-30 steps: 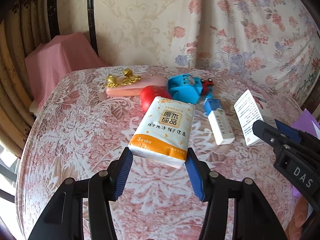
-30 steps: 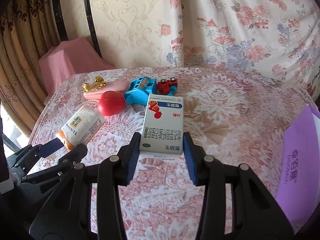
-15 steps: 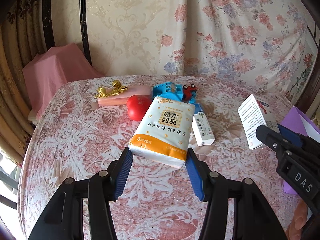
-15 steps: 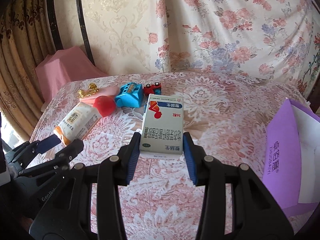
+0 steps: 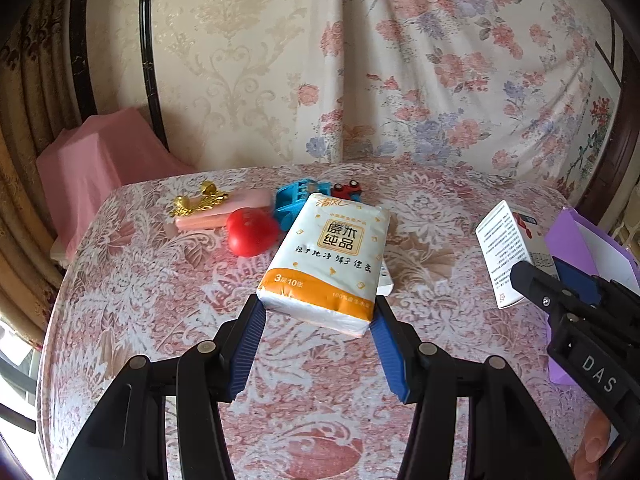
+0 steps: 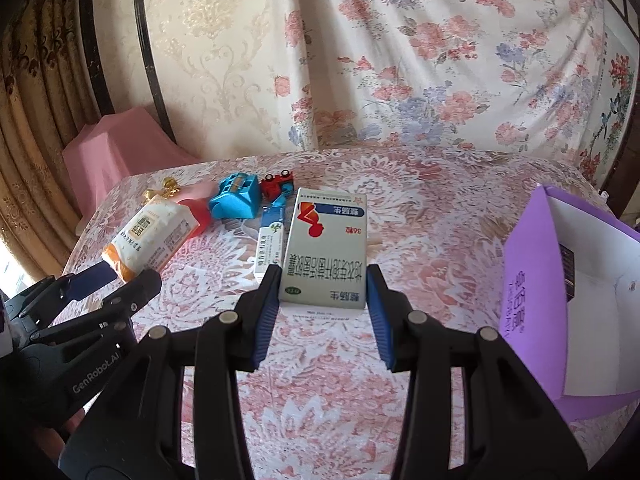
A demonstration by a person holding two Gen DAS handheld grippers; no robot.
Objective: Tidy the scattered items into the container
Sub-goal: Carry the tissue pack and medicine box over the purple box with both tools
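Round surface (image 5: 152,280) under a pink-and-white lace-patterned cloth, backed by a cream damask wall (image 5: 224,64) and a hanging floral sheet (image 5: 460,80), with gold curtains (image 5: 24,160) at the left edge and a pink-draped object (image 5: 100,160) behind the far rim. Left gripper (image 5: 318,322) clenched on a white-and-orange tissue pack (image 5: 328,256), held clear above the cloth. Right gripper (image 6: 322,294) clamped on a white medicine box (image 6: 326,248), likewise raised. Purple container (image 6: 560,280) standing open on the surface at the right, near the medicine box. Still scattered at the far side: a red ball (image 5: 251,231), a blue toy (image 6: 236,196), a small red toy car (image 6: 277,182), a pink case (image 5: 224,210) topped with a gold ornament (image 5: 198,200), and a slim white-and-blue box (image 6: 270,242) lying flat.
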